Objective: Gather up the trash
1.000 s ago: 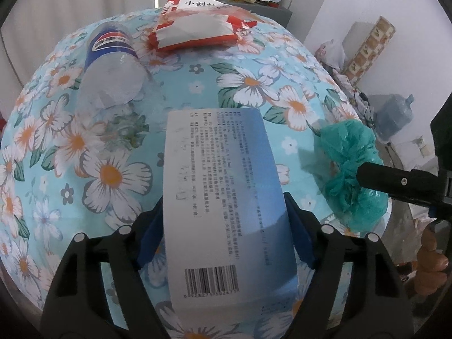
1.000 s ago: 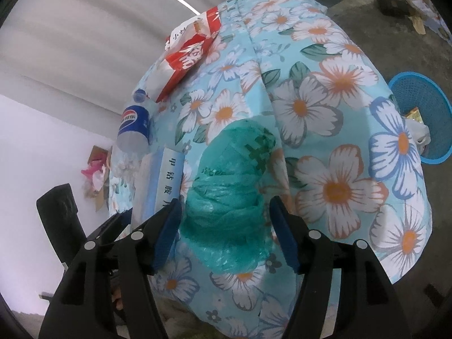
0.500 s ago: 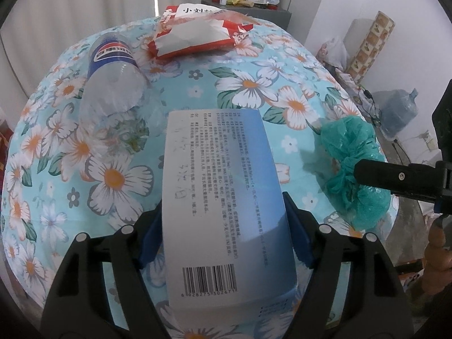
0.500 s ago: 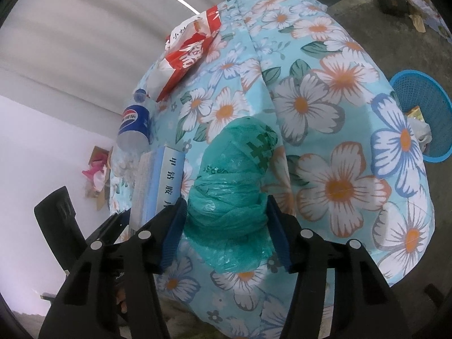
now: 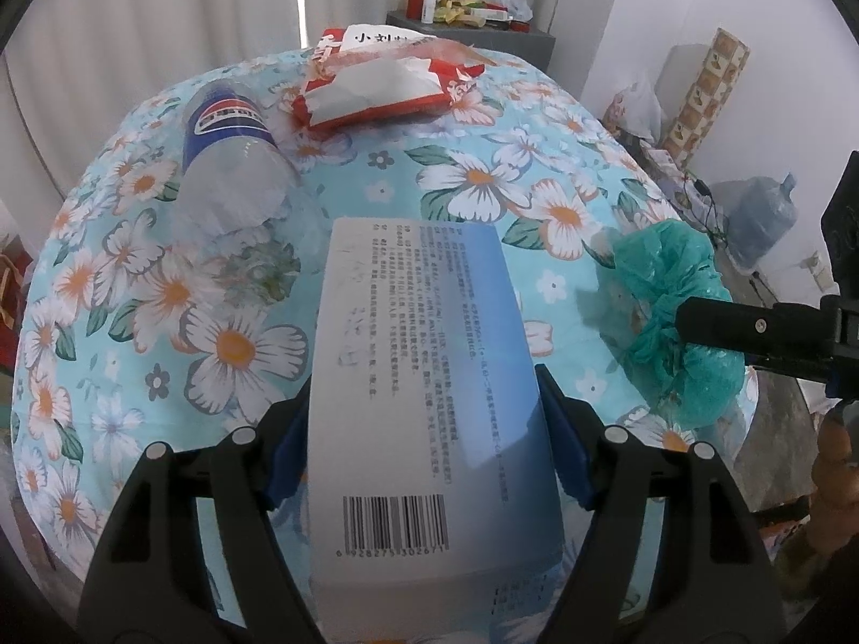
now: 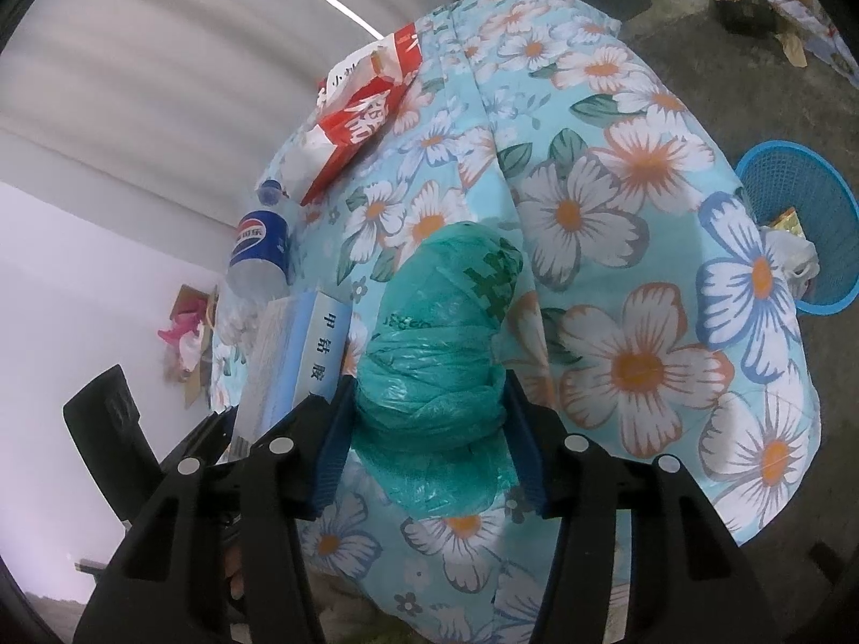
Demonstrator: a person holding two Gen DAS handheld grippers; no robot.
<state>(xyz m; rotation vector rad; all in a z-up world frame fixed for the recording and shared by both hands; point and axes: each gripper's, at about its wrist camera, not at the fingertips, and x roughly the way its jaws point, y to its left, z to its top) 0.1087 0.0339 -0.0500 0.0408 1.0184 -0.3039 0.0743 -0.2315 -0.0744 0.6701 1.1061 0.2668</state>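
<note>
My left gripper (image 5: 427, 429) is shut on a white-and-blue carton (image 5: 424, 375) with a barcode, held just over the flowered tablecloth (image 5: 483, 188). To its right lies a crumpled green plastic bag (image 5: 665, 279). In the right wrist view my right gripper (image 6: 429, 429) straddles that green bag (image 6: 445, 333). Its jaws are closing and the blue pads pinch the bag's sides. The carton (image 6: 300, 354) shows just left of it. An empty Pepsi bottle (image 5: 231, 161) lies on its side at the left. A torn red snack packet (image 5: 386, 80) lies at the far edge.
A blue mesh basket (image 6: 805, 214) holding some trash stands on the floor right of the table. A dark side table (image 5: 472, 32) with a red flask stands behind, and a water jug (image 5: 762, 214) at the right wall. A person's hand (image 5: 832, 483) holds the right gripper.
The right jaws have narrowed onto the green bag, squeezing it. The left gripper keeps its hold on the carton; its view has tipped slightly, showing more of the far wall.
</note>
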